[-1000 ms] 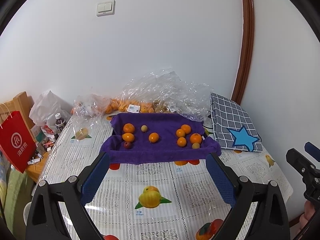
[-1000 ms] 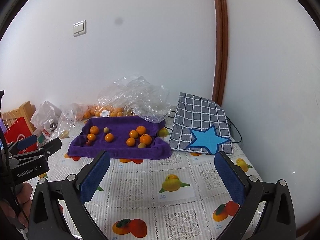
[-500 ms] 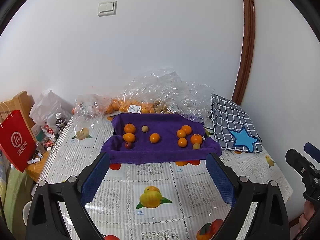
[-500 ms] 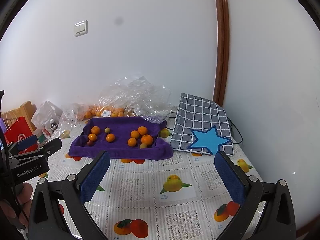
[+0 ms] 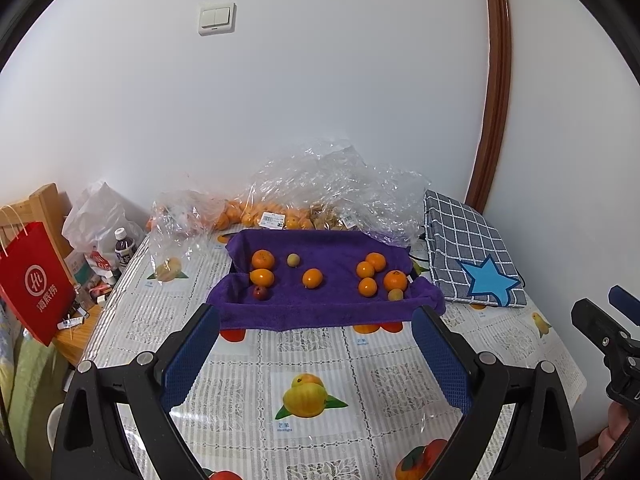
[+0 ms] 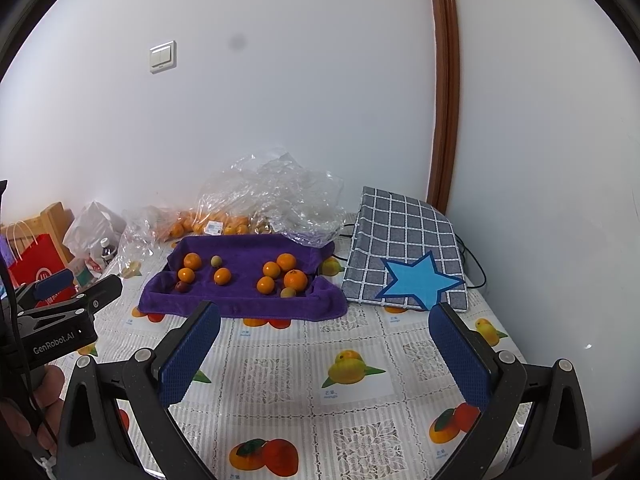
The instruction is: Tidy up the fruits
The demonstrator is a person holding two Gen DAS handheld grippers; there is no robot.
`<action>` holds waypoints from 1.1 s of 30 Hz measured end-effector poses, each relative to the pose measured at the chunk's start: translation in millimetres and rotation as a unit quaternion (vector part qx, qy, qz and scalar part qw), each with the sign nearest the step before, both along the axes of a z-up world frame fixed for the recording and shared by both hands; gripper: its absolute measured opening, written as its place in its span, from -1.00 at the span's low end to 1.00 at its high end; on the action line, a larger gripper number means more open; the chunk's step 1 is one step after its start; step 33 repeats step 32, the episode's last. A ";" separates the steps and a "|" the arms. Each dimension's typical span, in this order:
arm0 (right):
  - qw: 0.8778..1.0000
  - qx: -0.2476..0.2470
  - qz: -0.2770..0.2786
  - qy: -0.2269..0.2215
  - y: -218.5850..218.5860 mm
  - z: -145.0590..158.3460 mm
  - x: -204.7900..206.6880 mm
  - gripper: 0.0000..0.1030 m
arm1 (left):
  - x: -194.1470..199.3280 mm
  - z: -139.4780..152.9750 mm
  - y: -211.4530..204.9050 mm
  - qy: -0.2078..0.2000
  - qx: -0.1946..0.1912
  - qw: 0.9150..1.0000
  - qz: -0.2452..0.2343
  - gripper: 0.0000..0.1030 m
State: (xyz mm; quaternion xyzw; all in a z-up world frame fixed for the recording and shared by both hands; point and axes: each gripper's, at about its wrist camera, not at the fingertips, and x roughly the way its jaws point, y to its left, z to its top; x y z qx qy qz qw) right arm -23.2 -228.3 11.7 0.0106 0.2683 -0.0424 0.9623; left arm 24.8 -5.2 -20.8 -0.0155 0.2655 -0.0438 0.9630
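Observation:
A purple towel-lined tray [image 5: 320,312] sits mid-table; it also shows in the right wrist view [image 6: 240,308]. On its left lie three oranges [image 5: 263,259], a small green fruit [image 5: 293,260] and a small red fruit [image 5: 260,292]. On its right lie several oranges [image 5: 395,280] and a pale small fruit [image 5: 395,295]. My left gripper [image 5: 316,356] is open and empty, well short of the tray. My right gripper [image 6: 324,354] is open and empty, also short of the tray.
Clear plastic bags with more oranges [image 5: 256,216] lie behind the tray. A grey checked cushion with a blue star [image 5: 472,256] lies at the right. A red paper bag [image 5: 34,280], a bottle [image 5: 123,246] and clutter sit off the table's left edge.
Both views have shifted only slightly; the tray sits a touch lower and nearer in frame. Both grippers stay open and no fruit has moved.

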 end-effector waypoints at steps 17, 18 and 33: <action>1.000 0.000 0.003 -0.001 2.2 1.3 -0.2 0.99 | 0.0 3.4 -0.1 -0.003 0.001 1.000 0.003 0.88; 1.000 0.000 0.003 -0.001 2.6 1.4 -0.2 0.99 | -0.6 3.0 -1.0 -0.003 0.002 1.000 0.003 0.88; 1.000 0.000 0.005 -0.002 3.4 2.5 -0.9 0.99 | 0.2 6.0 -0.6 -0.006 0.010 1.000 0.005 0.88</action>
